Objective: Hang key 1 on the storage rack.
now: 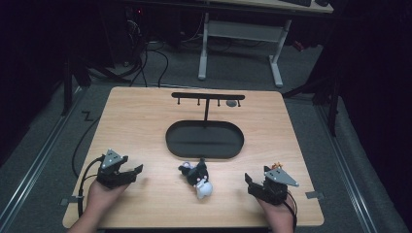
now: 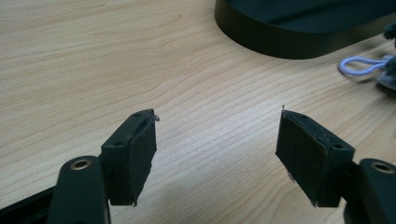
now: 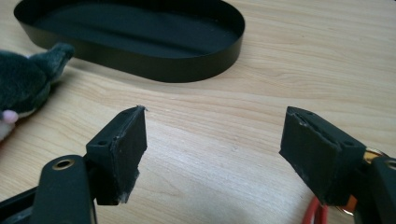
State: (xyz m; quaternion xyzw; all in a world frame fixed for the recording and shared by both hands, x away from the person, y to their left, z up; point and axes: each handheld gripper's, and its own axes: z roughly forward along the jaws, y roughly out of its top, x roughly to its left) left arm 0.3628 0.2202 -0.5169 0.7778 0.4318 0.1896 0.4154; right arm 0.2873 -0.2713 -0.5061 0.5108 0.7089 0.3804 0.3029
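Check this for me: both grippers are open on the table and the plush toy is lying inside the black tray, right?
Not quite. The plush toy lies on the table in front of the black tray, as the high view shows. Left gripper and right gripper are open.

Both hands sat low at the near edge of the tabletop (image 1: 145,116), well apart. The left gripper (image 1: 127,171) pointed inward and forward, jaws spread wide with nothing between them. The right gripper (image 1: 252,183) mirrored it, angled toward the middle, jaws likewise apart and empty.
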